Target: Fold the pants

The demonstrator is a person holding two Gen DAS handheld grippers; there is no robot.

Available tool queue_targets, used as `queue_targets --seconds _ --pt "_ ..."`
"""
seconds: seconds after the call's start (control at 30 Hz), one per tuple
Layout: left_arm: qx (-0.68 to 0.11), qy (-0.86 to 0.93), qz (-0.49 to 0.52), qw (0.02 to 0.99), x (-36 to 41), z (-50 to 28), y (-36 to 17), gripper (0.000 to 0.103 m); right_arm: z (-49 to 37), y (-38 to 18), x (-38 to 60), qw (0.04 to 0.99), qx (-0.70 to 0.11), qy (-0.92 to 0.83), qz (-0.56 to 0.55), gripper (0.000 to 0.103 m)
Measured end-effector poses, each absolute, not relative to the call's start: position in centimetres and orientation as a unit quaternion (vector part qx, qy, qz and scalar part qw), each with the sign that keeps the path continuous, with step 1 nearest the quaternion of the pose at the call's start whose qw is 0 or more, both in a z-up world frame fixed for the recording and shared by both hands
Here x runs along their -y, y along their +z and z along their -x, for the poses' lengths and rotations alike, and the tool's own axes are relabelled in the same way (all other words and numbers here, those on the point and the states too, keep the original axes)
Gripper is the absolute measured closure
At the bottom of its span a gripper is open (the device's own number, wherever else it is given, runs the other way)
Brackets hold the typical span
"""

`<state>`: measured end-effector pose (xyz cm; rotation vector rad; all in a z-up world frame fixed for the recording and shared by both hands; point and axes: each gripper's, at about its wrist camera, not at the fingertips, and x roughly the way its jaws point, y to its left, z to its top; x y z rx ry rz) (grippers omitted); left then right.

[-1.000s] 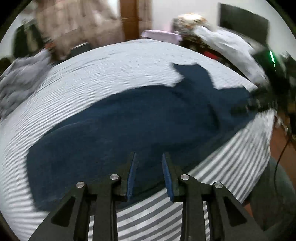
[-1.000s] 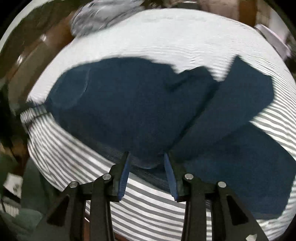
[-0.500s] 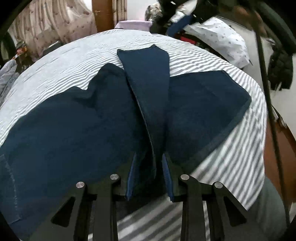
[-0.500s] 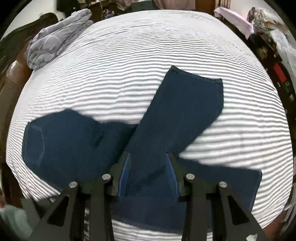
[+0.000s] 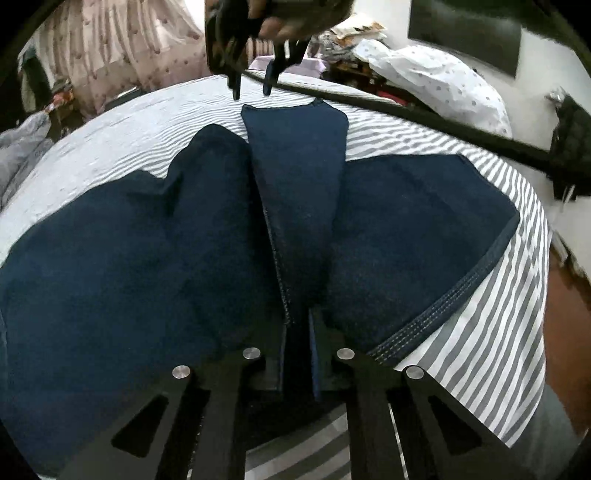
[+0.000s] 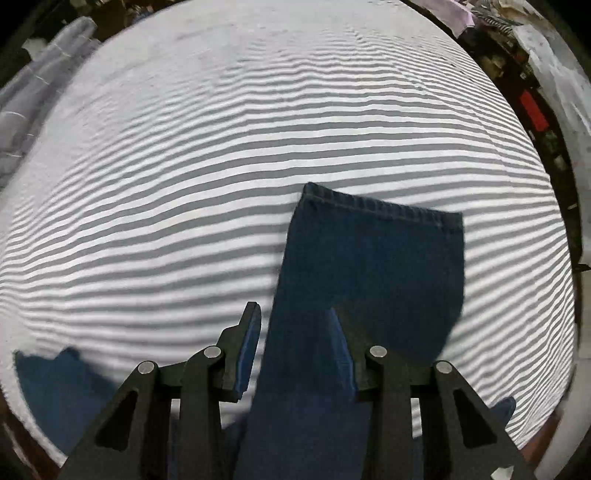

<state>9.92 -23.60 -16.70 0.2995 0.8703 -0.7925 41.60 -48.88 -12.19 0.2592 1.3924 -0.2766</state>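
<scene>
The dark blue pants [image 5: 155, 258] lie spread on a bed covered with a grey-and-white striped sheet [image 5: 491, 350], along the near edge of the bed. One leg [image 5: 295, 177] is folded up across the rest of the garment, its hemmed cuff pointing toward the far side of the bed; the other hem, with its pale stitching, runs slantwise toward the near right corner. The left gripper [image 5: 297, 343] sits low at the near edge with its jaws drawn nearly together, pinching the seamed fold of the pants between them. The right gripper [image 6: 295, 343] hangs above the bed with its jaws wide apart; the folded leg [image 6: 373, 266] lies beneath and between the fingers, and contact cannot be confirmed. In the left wrist view the right gripper [image 5: 251, 83] shows above the far end of the folded leg, held in a hand [image 5: 280, 22], with a black cable [image 5: 424, 114] trailing from it across the far right of the bed. No container is in view. Around the bed: a grey bundle of cloth [image 6: 33, 103] at the far left corner, a white dotted cloth [image 5: 443, 81] heaped beyond the far right edge, and patterned curtains [image 5: 122, 48] behind.
</scene>
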Motion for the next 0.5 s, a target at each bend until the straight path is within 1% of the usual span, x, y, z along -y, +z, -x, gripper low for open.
queue_targets --seconds 0.17,0.2,0.23,0.27,0.33,0.4,0.5 --pt "-0.411 -0.377 -0.119 0.821 23.0 -10.2 -16.8 0.094 -44.5 -15.7 47.8 0.729 -0.657 -0.177 -0.078 0.072" --pt "-0.41 -0.379 -0.12 0.821 22.9 -10.2 -16.7 0.094 -44.6 -16.0 47.8 0.726 -0.658 -0.184 -0.075 0.076" --pt "-0.406 -0.379 -0.12 0.822 22.8 -10.2 -16.6 0.094 -44.7 -16.5 48.0 0.723 -0.66 -0.192 -0.07 0.086" --pt "-0.406 -0.38 -0.12 0.822 22.7 -10.2 -16.6 0.095 -44.7 -17.0 48.3 0.719 -0.662 -0.202 -0.066 0.091" --pt "-0.408 -0.382 -0.116 0.821 22.5 -10.4 -16.7 0.094 -44.3 -17.3 49.0 0.718 -0.661 -0.199 -0.086 0.096" --pt "-0.409 -0.383 -0.113 0.82 22.2 -10.5 -16.8 0.095 -43.5 -16.4 49.4 0.728 -0.649 -0.201 -0.087 0.097" --pt "-0.411 -0.383 -0.106 0.821 21.7 -10.7 -16.5 0.096 -41.2 -13.2 51.0 0.75 -0.619 -0.2 -0.121 0.097"
